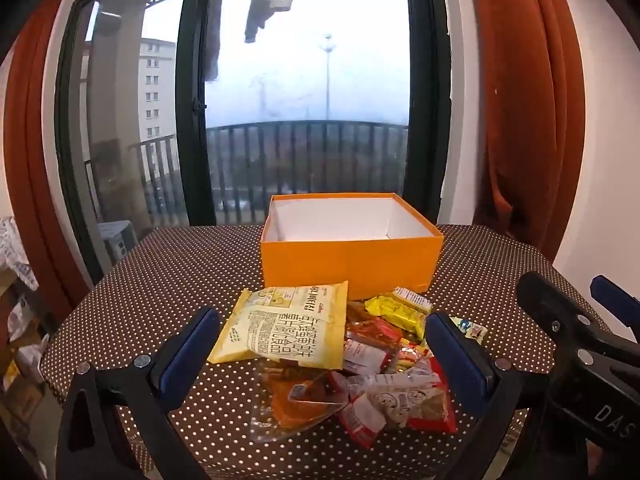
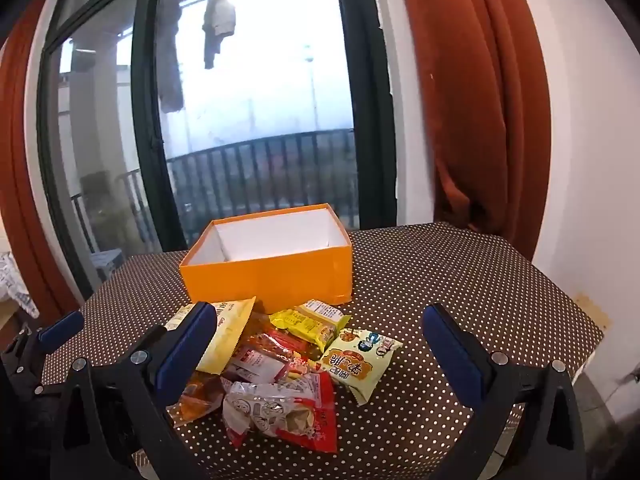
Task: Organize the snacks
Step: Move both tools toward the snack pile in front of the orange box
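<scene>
An open orange box (image 1: 348,266) with a white, empty-looking inside stands on the dotted table; it also shows in the right wrist view (image 2: 272,276). In front of it lies a pile of snack packets: a large yellow bag (image 1: 286,328) (image 2: 226,338), a small yellow packet (image 1: 400,310) (image 2: 308,320), a clear-and-red pack (image 1: 404,400) (image 2: 284,410), an orange sauce pouch (image 1: 298,400) (image 2: 200,394), and a pale cartoon packet (image 2: 360,360). My left gripper (image 1: 320,360) is open and empty, just short of the pile. My right gripper (image 2: 320,360) is open and empty, over the pile's near right side.
The brown polka-dot table (image 1: 160,280) (image 2: 460,280) ends at a balcony window behind the box. Rust curtains (image 2: 472,100) hang at the right by a white wall. Clutter (image 1: 16,320) sits off the table's left edge. The right gripper's body (image 1: 580,344) shows at the left view's right side.
</scene>
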{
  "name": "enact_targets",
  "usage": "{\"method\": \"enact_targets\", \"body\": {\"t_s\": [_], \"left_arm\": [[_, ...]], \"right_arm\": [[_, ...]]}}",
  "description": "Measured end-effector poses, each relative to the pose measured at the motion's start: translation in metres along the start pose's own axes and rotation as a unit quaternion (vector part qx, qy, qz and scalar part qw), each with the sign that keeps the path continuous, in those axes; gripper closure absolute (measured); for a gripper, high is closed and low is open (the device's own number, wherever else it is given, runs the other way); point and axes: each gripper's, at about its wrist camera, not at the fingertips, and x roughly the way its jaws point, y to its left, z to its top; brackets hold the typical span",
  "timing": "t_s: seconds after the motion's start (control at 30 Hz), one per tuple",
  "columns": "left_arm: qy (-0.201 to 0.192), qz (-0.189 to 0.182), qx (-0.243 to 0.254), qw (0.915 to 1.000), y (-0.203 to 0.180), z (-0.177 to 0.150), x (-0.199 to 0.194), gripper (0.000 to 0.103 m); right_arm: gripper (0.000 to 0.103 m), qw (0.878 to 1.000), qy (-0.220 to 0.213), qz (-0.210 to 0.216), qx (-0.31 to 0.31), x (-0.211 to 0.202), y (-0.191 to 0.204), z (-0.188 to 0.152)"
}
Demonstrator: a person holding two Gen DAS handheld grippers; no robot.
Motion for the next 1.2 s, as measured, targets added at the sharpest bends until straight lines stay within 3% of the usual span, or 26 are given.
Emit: {"method": "enact_targets", "body": {"t_s": [0.4,1.2], "left_arm": [[-0.001,-0.007,0.018,0.9998,0.001,0.006,0.007,0.001],[-0.008,-0.024,0.018,0.9995,-0.012,0.006,0.004,0.000]], "right_arm": [[0.000,1.000,0.012,0.019,0.013,0.015,0.006,0.002],[0.000,1.000,-0.004,0.004,0.015,0.004,-0.001,0.001]]}}
